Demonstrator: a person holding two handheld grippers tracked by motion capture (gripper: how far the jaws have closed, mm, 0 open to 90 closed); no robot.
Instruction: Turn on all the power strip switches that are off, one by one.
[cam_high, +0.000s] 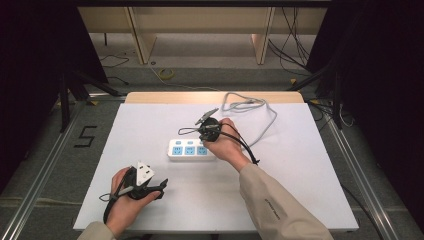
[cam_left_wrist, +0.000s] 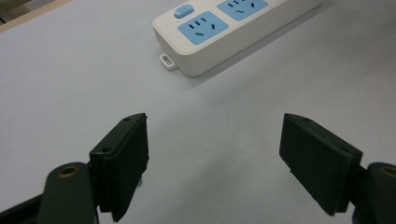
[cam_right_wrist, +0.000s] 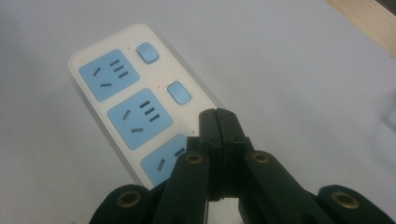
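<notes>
Pressing the third rocker switch looks like the step in hand, so start from the power strip (cam_high: 190, 149): it lies flat near the middle of the white table (cam_high: 150, 125), long side across your view, with its grey cord (cam_high: 260, 117) looping off toward the far edge. In the right gripper view you can see three blue sockets and two blue switches (cam_right_wrist: 179, 93) in a row beside them; the third switch sits hidden under your right gripper (cam_right_wrist: 218, 116), whose jaws are pressed together with nothing between them. That closed tip makes a good blunt finger. Bring it straight down onto the middle of the switch, not its edge, so it rocks cleanly and the strip does not skid or tip. Push along the gripper's own line; a sideways shove would likely slide the strip. Your left gripper (cam_left_wrist: 215, 149) rests near the front left of the table, jaws spread wide and empty, well short of the strip's end. If the strip creeps, lay it against that near end to brace.
</notes>
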